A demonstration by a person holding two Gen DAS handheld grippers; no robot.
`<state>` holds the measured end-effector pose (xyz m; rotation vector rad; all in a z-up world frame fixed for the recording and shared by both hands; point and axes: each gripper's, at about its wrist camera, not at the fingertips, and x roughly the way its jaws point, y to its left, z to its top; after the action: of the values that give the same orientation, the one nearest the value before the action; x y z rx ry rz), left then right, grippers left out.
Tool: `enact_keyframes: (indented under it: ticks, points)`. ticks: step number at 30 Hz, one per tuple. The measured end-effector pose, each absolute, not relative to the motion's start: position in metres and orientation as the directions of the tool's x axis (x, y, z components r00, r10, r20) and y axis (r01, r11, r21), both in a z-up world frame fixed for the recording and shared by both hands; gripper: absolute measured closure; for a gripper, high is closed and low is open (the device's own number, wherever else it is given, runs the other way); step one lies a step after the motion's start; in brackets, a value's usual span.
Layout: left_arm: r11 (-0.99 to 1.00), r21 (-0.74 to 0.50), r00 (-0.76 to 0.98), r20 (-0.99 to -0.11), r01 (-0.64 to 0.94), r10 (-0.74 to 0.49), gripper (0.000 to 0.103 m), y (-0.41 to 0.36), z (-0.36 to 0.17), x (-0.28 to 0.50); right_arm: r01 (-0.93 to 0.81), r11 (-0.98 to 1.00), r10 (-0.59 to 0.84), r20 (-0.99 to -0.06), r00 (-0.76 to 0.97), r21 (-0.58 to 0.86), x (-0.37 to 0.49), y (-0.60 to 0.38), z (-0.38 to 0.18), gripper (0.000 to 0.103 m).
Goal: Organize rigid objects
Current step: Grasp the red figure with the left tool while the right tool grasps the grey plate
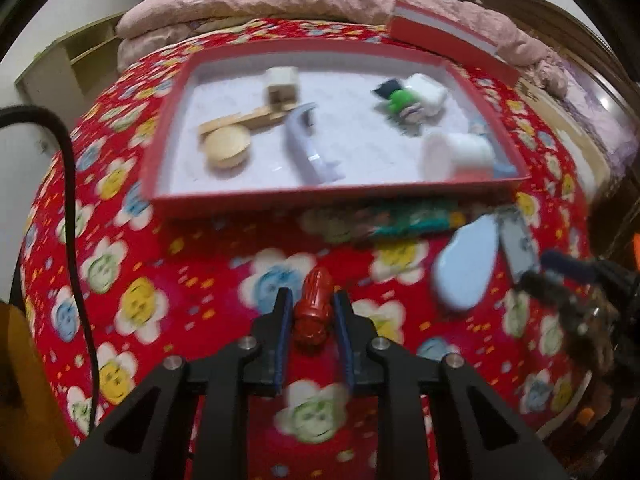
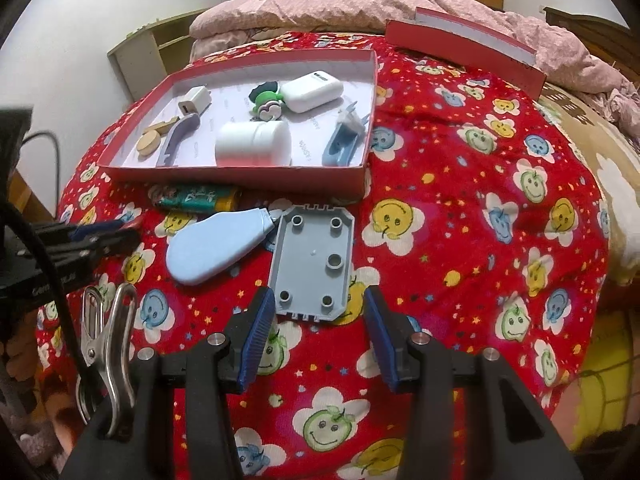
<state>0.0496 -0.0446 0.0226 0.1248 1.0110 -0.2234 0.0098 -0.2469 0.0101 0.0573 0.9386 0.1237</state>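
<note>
My left tongs (image 1: pixel 310 312) pinch a small red figure (image 1: pixel 314 308) on the bed's flowered cover (image 2: pixel 460 240), while my right tongs (image 2: pixel 318 316) stand spread near a grey plate (image 2: pixel 312 260).

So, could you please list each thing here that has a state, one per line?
left gripper: jaws shut on the red figure
right gripper: jaws open, nothing held
red box: uncovered, holding several items
box lid: off, leaning on the pink quilt
white jar: lying on its side in the box
grey plate: flat on the cloth, outside the box
metal clip: closed
</note>
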Motion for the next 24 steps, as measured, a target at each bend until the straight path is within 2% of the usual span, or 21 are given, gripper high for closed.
enact_keyframes:
  ticks: [2, 11, 15, 24]
  points:
    - [0.972, -0.02, 0.513, -0.847, 0.233, -0.14, 0.081, -0.038, 0.023, 0.049, -0.071, 0.993, 0.12, -0.805, 0.581, 0.096, 0.012, -0.246, 0.009, 0.055]
    - [0.967, 0.008, 0.538, -0.832, 0.254, -0.134, 0.081, -0.041, 0.022, 0.046, -0.053, 0.994, 0.106, -0.812, 0.574, 0.093, 0.019, -0.239, 0.008, 0.036]
    - [0.967, -0.001, 0.54, -0.83, 0.255, -0.143, 0.081, -0.041, 0.021, 0.046, -0.026, 0.994, 0.1, -0.817, 0.567, 0.103, 0.026, -0.239, 0.005, 0.035]
    - [0.965, -0.001, 0.545, -0.825, 0.262, -0.149, 0.079, -0.042, 0.021, 0.046, -0.016, 1.0, 0.013, -0.814, 0.581, 0.005, 0.029, -0.225, 0.001, 0.035]
